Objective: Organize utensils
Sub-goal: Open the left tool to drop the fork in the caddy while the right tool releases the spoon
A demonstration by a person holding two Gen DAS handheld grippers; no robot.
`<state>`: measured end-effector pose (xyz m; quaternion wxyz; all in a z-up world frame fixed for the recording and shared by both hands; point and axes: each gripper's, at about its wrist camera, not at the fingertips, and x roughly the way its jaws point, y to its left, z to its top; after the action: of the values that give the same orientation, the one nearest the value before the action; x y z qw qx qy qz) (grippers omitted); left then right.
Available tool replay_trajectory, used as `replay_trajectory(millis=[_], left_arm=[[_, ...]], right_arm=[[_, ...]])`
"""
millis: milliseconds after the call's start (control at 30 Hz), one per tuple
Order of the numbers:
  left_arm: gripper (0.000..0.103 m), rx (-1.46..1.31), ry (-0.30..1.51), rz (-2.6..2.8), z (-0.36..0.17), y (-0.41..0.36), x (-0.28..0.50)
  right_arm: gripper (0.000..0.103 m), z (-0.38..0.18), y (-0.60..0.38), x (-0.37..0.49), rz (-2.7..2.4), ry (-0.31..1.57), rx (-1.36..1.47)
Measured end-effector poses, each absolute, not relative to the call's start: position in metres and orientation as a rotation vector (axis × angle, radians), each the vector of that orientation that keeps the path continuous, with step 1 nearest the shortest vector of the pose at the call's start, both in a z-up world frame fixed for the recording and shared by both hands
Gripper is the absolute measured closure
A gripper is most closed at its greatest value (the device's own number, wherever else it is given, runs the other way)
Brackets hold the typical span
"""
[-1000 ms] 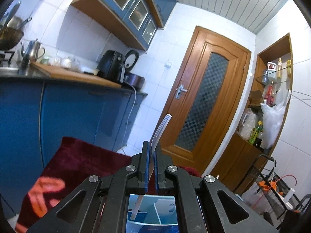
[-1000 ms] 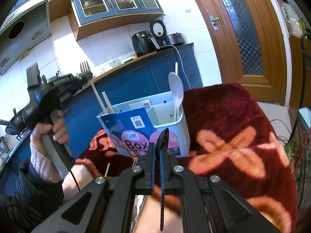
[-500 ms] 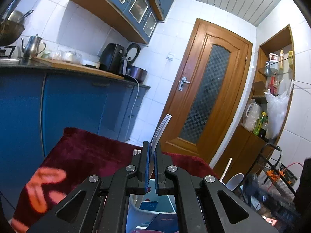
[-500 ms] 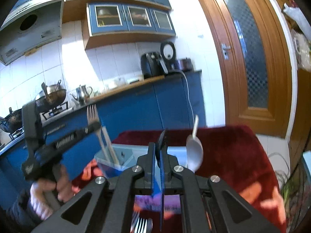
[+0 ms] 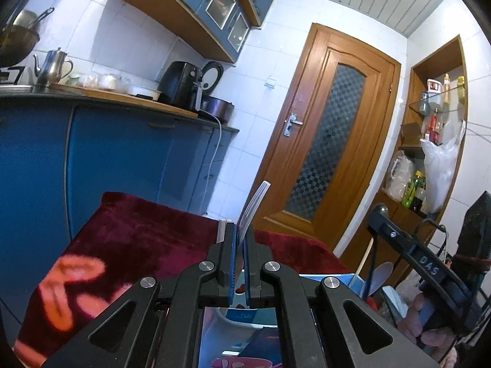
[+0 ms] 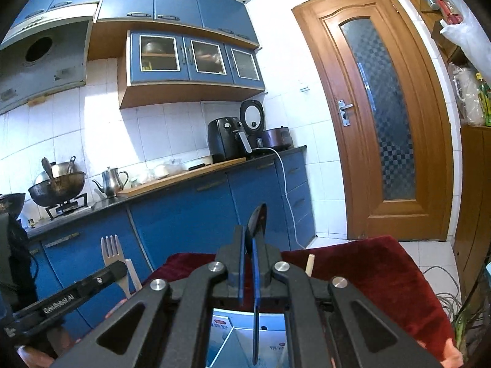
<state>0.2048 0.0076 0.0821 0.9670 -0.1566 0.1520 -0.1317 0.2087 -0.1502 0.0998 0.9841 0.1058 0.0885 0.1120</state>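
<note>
My left gripper (image 5: 240, 242) is shut on a white plastic fork (image 5: 253, 204), tines up, held above the blue utensil box (image 5: 325, 276). The fork and the left gripper also show in the right wrist view (image 6: 112, 253). My right gripper (image 6: 249, 245) is shut on a black spoon (image 6: 257, 219), bowl up, its handle hanging over the box's white divided inside (image 6: 270, 342). The right gripper shows at the right of the left wrist view (image 5: 379, 214). A white spoon (image 5: 382, 273) stands in the box.
The box sits on a table with a dark red patterned cloth (image 5: 147, 233). Blue kitchen cabinets and a counter (image 6: 184, 174) with an air fryer (image 6: 225, 138) lie behind. A wooden door (image 6: 377, 116) is at the right.
Both grippers have risen and tilted upward over the box, so the box has dropped to the bottom of both views. Each still grips its utensil.
</note>
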Motion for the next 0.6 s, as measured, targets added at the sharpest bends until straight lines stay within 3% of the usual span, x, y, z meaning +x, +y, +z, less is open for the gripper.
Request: replay_trajectory(millis=[233, 300, 367, 600], left_arm=[[0.099, -0.311, 0.313, -0.271, 0.08, 0.006, 0.205], [0.099, -0.309, 0.316, -0.273, 0.08, 0.005, 0.205], [0.099, -0.305, 0.319, -0.271, 0.08, 0.003, 0.205], [0.077, -0.288, 0.322, -0.28, 0.083, -0.002, 0.202]], right_arm=[[0.096, 0.09, -0.149, 0.207, 0.225, 0.222, 0.202], [0.083, 0.091, -0.15, 0.205, 0.233, 0.227, 0.205], [0.078, 0.092, -0.15, 0.203, 0.244, 0.227, 0.206], [0.076, 0.095, -0.148, 0.195, 0.248, 0.222, 0.211]])
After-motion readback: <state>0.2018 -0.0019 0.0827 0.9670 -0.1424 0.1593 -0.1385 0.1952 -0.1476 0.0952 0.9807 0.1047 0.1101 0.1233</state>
